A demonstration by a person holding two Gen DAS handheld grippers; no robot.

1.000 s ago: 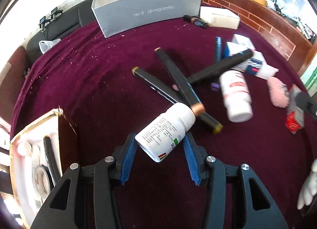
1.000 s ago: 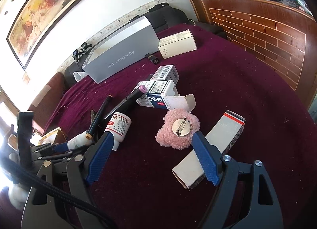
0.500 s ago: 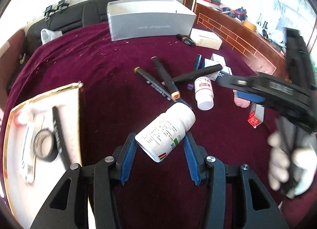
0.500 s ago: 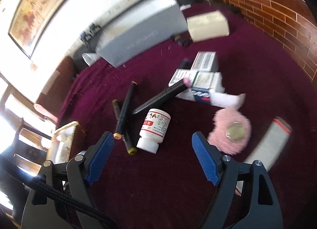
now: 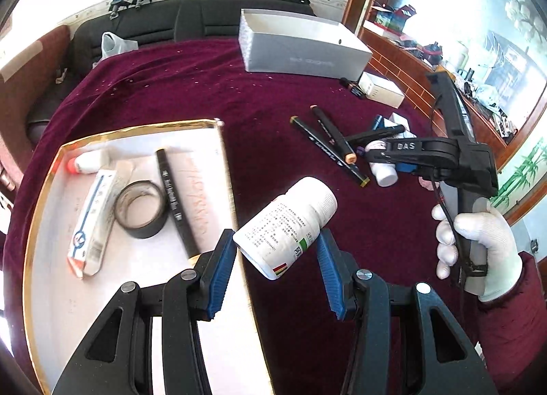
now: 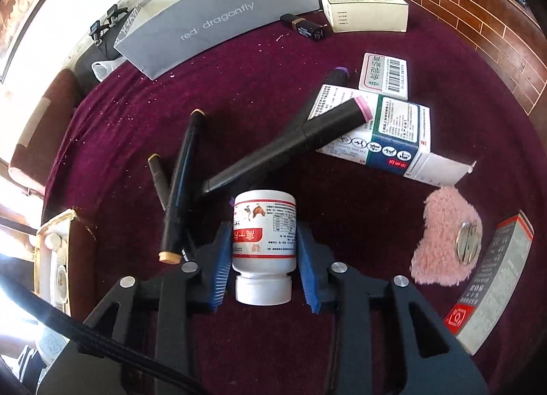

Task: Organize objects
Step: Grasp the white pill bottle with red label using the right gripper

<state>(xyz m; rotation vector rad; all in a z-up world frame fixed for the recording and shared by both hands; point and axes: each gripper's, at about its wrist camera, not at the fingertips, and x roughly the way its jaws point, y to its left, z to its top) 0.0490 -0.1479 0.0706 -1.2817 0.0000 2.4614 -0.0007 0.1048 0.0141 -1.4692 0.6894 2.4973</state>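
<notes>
My left gripper is shut on a white pill bottle and holds it tilted above the right edge of a gold-rimmed white tray. The tray holds a marker, a tape roll and a small box. My right gripper has its blue pads on both sides of a second white bottle with a red label lying on the maroon cloth, cap toward me. The right gripper also shows in the left wrist view, over that bottle.
Black markers lie crossed left of the bottle, one resting on medicine boxes. A pink fluffy pad and a red-ended box lie to the right. A large grey box stands at the back.
My left gripper carried its bottle leftward to the tray's edge. My right gripper swung left from the pink pad and closed in around the red-label bottle.
</notes>
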